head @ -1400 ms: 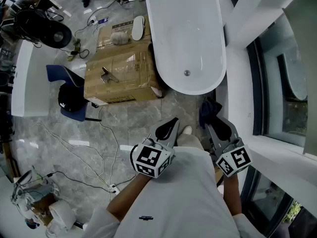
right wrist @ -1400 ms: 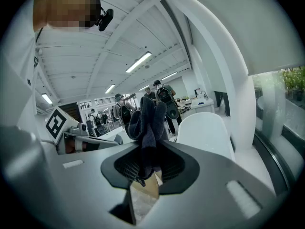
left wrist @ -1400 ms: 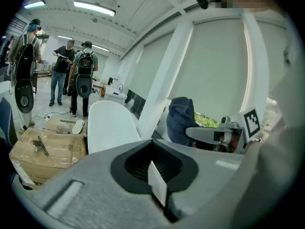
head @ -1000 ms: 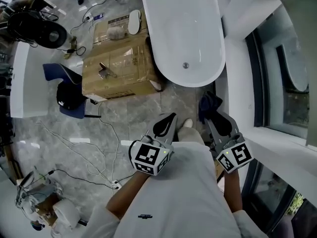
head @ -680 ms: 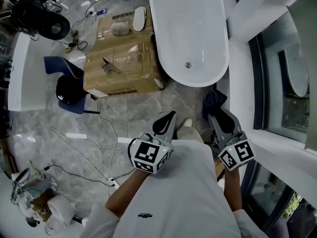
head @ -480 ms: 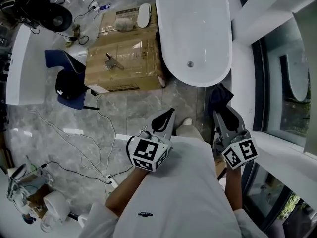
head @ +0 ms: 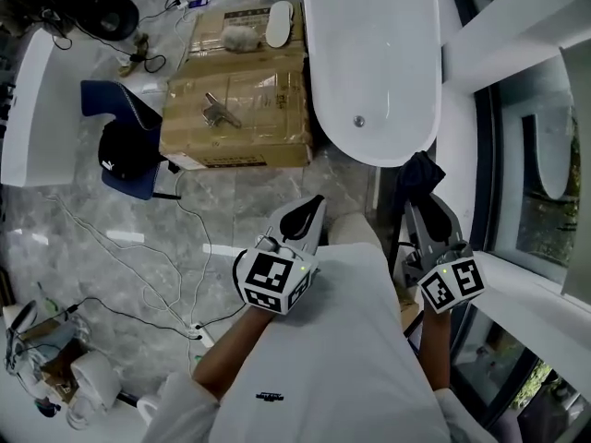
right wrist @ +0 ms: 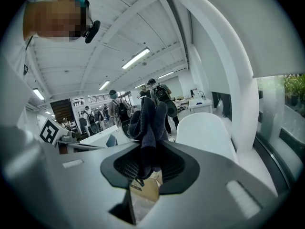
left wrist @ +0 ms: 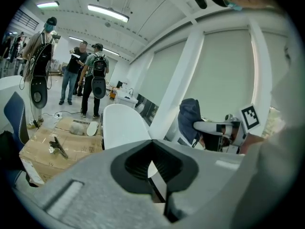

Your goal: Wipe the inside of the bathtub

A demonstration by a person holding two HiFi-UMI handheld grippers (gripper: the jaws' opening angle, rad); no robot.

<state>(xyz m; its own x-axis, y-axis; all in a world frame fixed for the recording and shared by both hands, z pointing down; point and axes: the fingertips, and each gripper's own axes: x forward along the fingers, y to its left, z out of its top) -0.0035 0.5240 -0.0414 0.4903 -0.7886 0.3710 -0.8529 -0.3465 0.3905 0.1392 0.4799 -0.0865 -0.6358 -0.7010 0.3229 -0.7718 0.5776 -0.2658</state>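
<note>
The white oval bathtub (head: 369,53) stands ahead of me on the floor, its drain (head: 358,121) at the near end. It also shows in the left gripper view as the bathtub (left wrist: 123,124) and in the right gripper view as the bathtub (right wrist: 206,128). My left gripper (head: 311,208) is held near my chest, short of the tub, shut with nothing in it (left wrist: 152,166). My right gripper (head: 427,212) is shut on a dark blue cloth (head: 418,175), which sticks up from the jaws as a bunched cloth (right wrist: 148,120).
A cardboard box (head: 242,132) lies left of the tub, with a metal fitting (head: 219,112), a fluffy pad (head: 241,38) and a white slipper (head: 279,23) on it. A blue chair with a black cap (head: 125,150) and cables (head: 175,275) lie left. A white pillar (head: 512,35) and window flank the right. People (left wrist: 90,78) stand behind.
The head view has drifted, so the tub and box sit further right and slightly lower. Both grippers keep their pose near my chest, and the cloth stays in the right one.
</note>
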